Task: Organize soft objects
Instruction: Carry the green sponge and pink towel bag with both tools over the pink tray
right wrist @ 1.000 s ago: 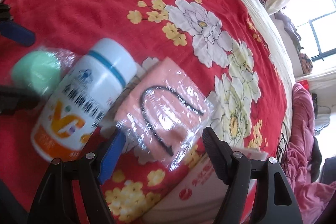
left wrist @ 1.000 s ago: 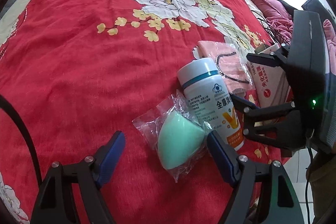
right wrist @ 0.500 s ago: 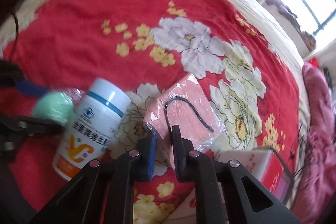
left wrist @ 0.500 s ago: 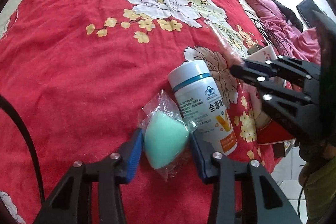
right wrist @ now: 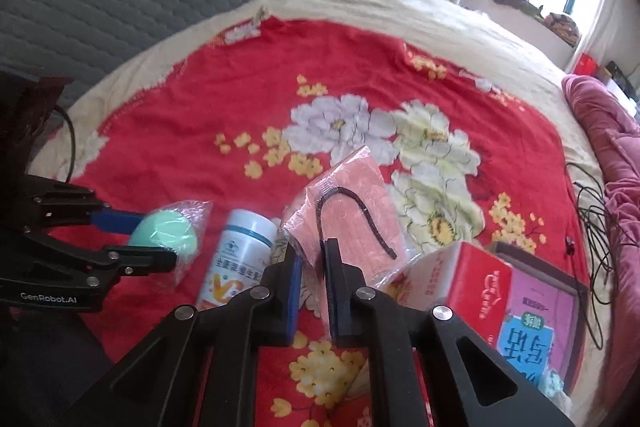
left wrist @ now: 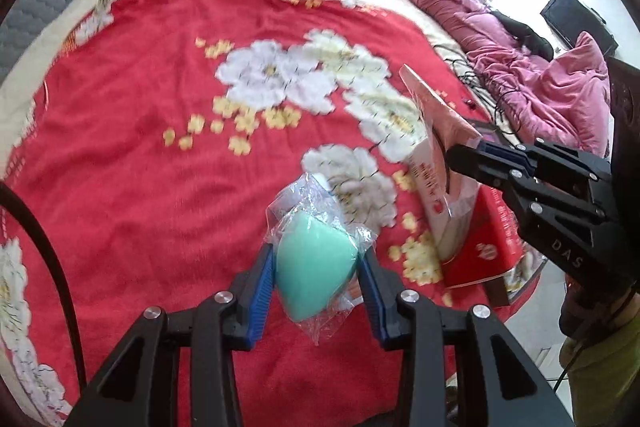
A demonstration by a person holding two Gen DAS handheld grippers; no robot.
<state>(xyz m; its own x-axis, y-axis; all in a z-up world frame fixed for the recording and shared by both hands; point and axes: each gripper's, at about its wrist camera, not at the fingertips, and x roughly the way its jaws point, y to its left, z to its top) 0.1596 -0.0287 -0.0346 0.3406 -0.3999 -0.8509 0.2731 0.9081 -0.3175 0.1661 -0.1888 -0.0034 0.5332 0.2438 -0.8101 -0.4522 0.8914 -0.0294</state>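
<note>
The green sponge (left wrist: pixel 316 267) in its clear wrapper is clamped in the left hand-held gripper (left wrist: pixel 318 281) above the red bed cover (left wrist: pixel 140 167); the bottle (right wrist: pixel 236 263) lies between; the right hand-held gripper (right wrist: pixel 310 267) pinches the pink mask packet (right wrist: pixel 352 203), both probably lifted for sorting.

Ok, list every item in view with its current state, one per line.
Left hand-held gripper: shut on the green sponge.
Green sponge: bagged, held off the bed.
Right hand-held gripper: shut on the pink packet.
Pink packet: pinched at one edge, lifted.
Bottle: capped, lying on the blanket.
Red box: on the bed.
</note>
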